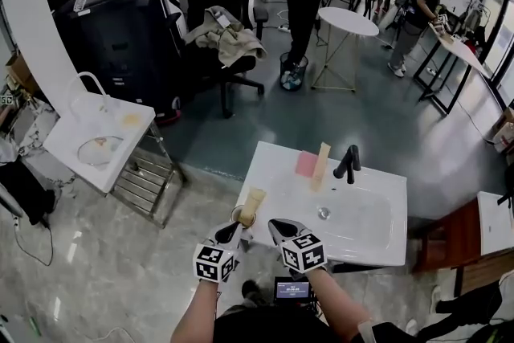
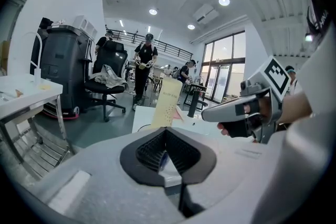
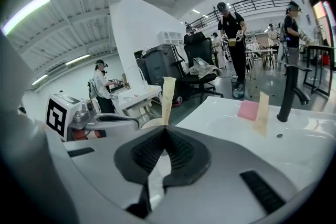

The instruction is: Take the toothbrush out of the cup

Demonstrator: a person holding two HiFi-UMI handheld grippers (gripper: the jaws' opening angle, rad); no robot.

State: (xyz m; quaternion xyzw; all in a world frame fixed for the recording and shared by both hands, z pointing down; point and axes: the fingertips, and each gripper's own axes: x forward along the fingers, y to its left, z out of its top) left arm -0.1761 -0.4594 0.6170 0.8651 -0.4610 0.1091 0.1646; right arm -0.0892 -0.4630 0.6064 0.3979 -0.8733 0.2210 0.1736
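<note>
A tall beige toothbrush pack [image 1: 252, 203] stands in a cup [image 1: 240, 215] on the front left corner of the white sink [image 1: 377, 241]. In the head view my left gripper [image 1: 232, 229] is just below and beside the cup, and my right gripper [image 1: 278, 226] is a little to its right. Both have their jaws together with nothing between them. The left gripper view shows the pack [image 2: 168, 102] straight ahead of the left gripper [image 2: 166, 132]. In the right gripper view the pack [image 3: 168, 98] rises from the cup [image 3: 151, 124] just beyond the right gripper [image 3: 166, 131].
A black faucet [image 1: 348, 163], a pink pad [image 1: 306, 164] and a second beige pack [image 1: 321, 165] sit at the sink's back. A second white basin on a metal stand [image 1: 96, 142] is at left, with a wooden cabinet [image 1: 458, 241] at right. An office chair [image 1: 229, 52], a round table [image 1: 348, 20] and people stand farther off.
</note>
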